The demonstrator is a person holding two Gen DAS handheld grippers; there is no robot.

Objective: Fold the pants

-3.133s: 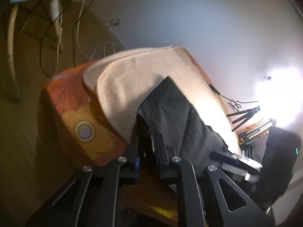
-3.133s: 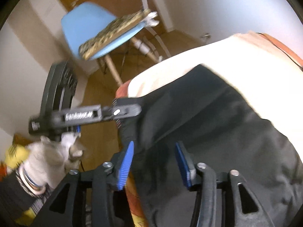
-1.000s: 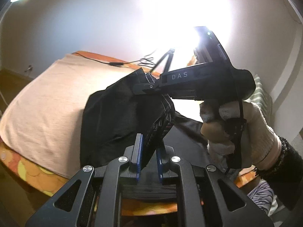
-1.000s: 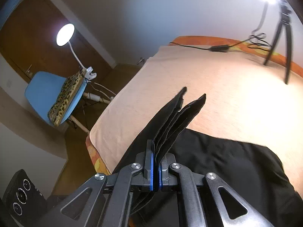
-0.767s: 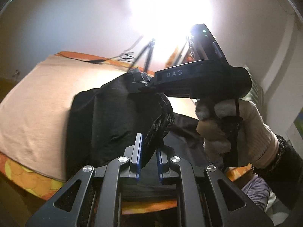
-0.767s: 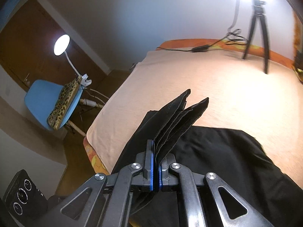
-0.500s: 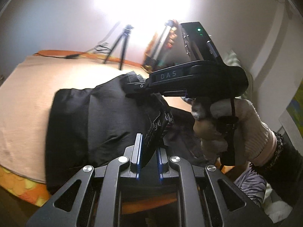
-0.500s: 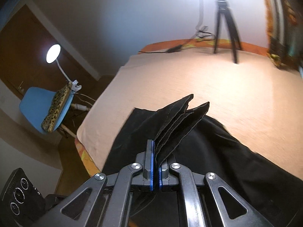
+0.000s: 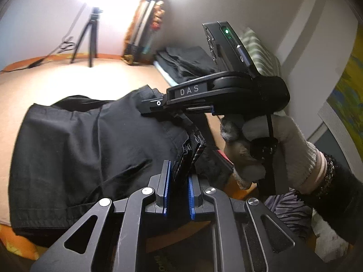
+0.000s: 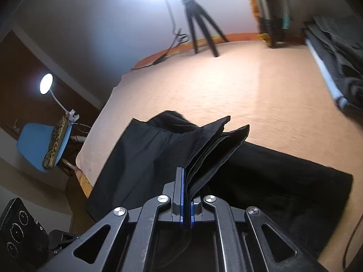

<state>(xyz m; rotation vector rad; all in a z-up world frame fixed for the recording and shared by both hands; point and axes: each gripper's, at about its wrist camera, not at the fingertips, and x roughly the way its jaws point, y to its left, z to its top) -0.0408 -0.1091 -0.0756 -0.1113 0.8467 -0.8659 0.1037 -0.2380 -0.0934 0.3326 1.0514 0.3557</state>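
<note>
The black pants [image 9: 86, 140] lie partly folded on the beige blanket [image 10: 238, 86] of the bed, with the left gripper [image 9: 177, 176] clamped on the thick waistband edge and the right gripper [image 10: 186, 195] pinched tight on a stack of layered fabric edges.

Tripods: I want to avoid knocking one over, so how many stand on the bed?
1 clearly: a small black tripod at the bed's far edge under the bright light. A blurred metal stand further right may be another.
</note>
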